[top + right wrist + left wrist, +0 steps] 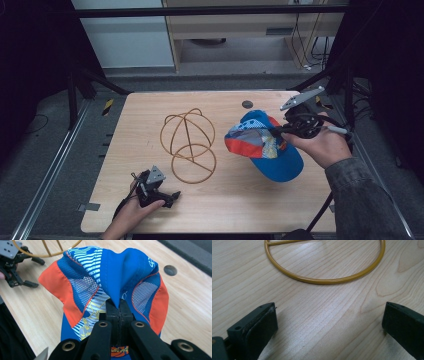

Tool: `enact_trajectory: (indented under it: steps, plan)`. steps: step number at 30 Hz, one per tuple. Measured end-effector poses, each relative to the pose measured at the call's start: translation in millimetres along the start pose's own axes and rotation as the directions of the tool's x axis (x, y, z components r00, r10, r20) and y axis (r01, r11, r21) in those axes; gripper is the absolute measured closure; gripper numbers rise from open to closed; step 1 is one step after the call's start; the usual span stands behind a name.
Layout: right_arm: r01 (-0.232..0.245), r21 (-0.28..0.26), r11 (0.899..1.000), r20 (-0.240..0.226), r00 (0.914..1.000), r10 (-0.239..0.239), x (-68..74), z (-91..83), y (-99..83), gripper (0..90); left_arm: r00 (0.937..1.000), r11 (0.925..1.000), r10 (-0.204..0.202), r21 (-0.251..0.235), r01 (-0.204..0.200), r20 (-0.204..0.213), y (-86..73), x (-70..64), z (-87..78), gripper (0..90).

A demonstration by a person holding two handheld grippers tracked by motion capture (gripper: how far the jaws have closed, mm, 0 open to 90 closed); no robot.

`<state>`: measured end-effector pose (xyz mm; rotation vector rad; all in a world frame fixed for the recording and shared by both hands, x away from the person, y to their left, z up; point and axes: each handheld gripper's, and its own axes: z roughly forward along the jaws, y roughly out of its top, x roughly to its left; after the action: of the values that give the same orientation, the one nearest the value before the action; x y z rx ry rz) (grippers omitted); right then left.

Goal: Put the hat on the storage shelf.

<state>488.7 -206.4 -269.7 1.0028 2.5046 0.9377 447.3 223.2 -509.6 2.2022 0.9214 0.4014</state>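
Wood-grain table [225, 200] w/ dark hole [247, 104], grey floor around

You won't find any text you can read here. The cap [110, 277] carries printed yellow and white markings low on its crown, lower centre of the right gripper view, but they are too creased to make out.

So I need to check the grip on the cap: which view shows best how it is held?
The right gripper view: the right gripper is shut on a pinched fold of the cap, seen close up. The high view shows the cap whole but its grip small. The left gripper view faces the wire stand.
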Motion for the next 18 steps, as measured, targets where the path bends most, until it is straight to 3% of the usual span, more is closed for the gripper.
enact_trajectory:
  steps: [6, 18]
  plan:
    - [-0.002, -0.016, 1.000, 0.033, 0.9995, 0.002, 0.3, -10.5, 9.8, 90.0, 1.0000, 1.0000, 0.000, 0.000, 0.000, 0.000, -0.2, -0.1, -0.2, 0.0]
    - [0.084, -0.108, 0.991, 0.064, 0.9949, -0.078, 20.0, -43.9, 41.0, 90.0, 1.0000, 1.0000, -0.001, 0.003, 0.001, -0.005, 0.3, -0.3, 0.1, 0.0]
